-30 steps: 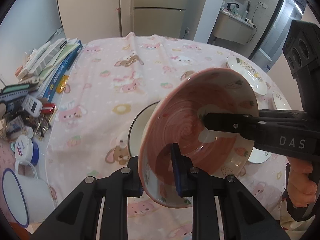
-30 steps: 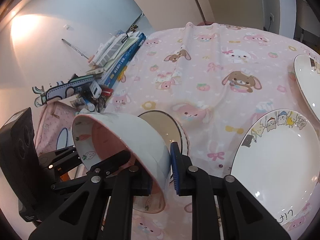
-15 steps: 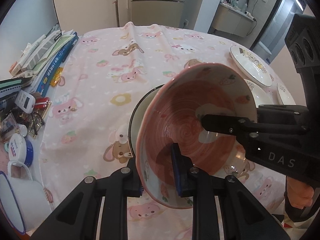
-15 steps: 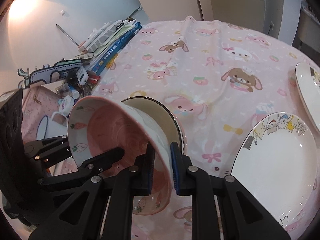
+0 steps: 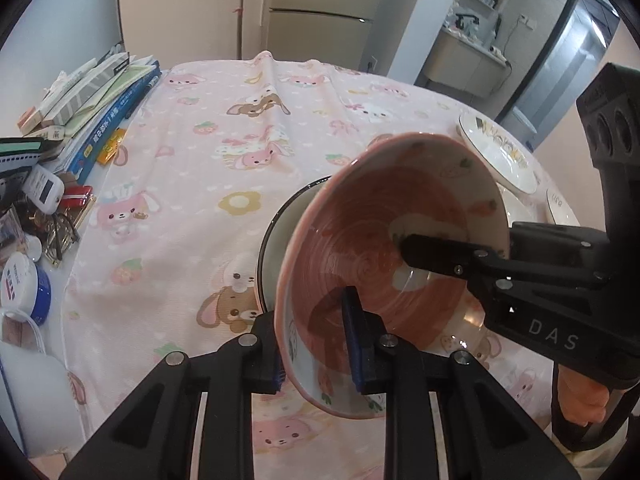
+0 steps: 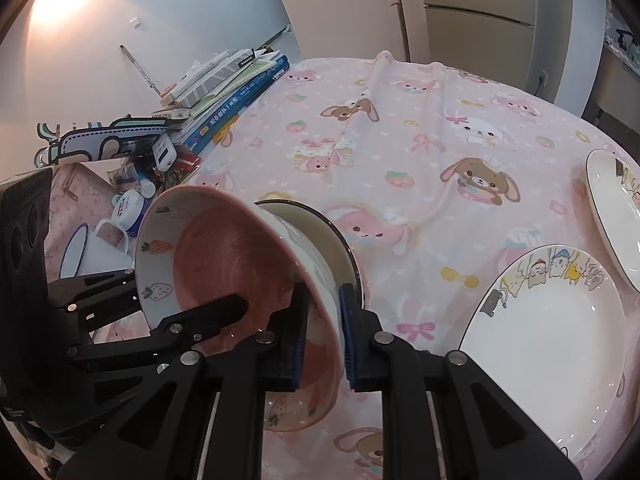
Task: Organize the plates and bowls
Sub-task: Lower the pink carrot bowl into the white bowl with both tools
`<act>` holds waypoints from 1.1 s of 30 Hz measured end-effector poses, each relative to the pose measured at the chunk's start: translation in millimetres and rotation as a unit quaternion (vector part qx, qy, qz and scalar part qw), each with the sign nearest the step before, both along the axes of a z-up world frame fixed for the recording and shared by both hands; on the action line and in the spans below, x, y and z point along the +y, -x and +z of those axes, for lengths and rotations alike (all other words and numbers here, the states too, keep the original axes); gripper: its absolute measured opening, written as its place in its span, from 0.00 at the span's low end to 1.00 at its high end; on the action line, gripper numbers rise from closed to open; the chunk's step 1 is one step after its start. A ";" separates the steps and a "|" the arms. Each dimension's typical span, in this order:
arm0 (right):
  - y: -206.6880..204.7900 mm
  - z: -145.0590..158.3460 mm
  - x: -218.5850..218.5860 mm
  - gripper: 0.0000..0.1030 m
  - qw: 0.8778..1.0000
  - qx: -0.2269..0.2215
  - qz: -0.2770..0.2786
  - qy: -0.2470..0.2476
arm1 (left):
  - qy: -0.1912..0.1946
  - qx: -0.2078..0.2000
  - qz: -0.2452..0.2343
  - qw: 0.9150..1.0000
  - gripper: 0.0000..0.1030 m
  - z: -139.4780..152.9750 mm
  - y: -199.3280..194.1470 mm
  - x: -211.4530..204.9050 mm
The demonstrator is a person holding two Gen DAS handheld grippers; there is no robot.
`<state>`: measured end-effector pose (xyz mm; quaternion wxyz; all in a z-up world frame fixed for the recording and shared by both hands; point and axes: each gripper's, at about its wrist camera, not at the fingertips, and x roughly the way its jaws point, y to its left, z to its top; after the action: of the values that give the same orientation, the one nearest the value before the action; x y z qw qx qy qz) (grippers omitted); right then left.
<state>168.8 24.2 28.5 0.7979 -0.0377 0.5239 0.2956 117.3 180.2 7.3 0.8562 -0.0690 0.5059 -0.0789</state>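
A pink bowl (image 5: 380,264) with carrot and strawberry prints is held tilted on its side above the pink tablecloth (image 5: 224,168). My left gripper (image 5: 316,356) is shut on its lower rim, one pad inside and one outside. My right gripper (image 6: 322,340) is shut on the opposite wall (image 6: 320,280); one of its fingers (image 5: 440,252) reaches into the bowl from the right. Just behind the pink bowl (image 6: 224,256) stands a white bowl with a dark rim (image 5: 272,256) (image 6: 340,252). I cannot tell whether the two bowls touch.
A cartoon-print white plate (image 6: 552,320) lies at the right, with another plate (image 6: 616,208) beyond it. Stacked books (image 5: 108,108) and small clutter line the left edge, with a white enamel mug (image 6: 92,252) and a blue-white tub (image 5: 24,284). A hand (image 5: 580,400) grips the right handle.
The pink bowl has rolled between both grippers, so its pink inside now faces the right wrist camera instead of its white outside. It has come closer to the white bowl.
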 end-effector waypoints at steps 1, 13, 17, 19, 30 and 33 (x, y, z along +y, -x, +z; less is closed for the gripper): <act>-0.3 -0.1 -0.2 0.14 1.000 0.000 0.001 -0.001 | -0.002 -0.003 0.001 1.000 0.25 0.0 0.7 -0.7; -2.0 -6.9 -14.0 0.08 0.999 0.025 0.000 -0.043 | 0.047 -0.052 0.039 0.997 0.26 1.0 8.6 14.1; 2.2 -6.2 -13.3 0.08 0.999 0.007 -0.003 -0.043 | -0.004 -0.088 0.050 0.995 0.08 3.8 19.0 9.1; 3.2 -6.3 -14.4 0.08 0.999 0.001 -0.002 -0.048 | -0.008 -0.100 0.051 0.994 0.08 3.6 22.4 8.0; 29.2 -8.7 -20.1 0.08 0.991 -0.114 0.000 -0.072 | 0.007 -0.239 0.099 0.966 0.07 -1.0 52.8 12.4; 42.8 -10.2 -18.6 0.08 0.982 -0.180 -0.003 -0.065 | 0.040 -0.248 0.108 0.962 0.07 -3.4 56.0 20.4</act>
<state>126.0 5.6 18.3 0.8806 -0.0368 0.3518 0.3155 61.3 200.6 3.9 0.9549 -0.1353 0.2634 -0.0205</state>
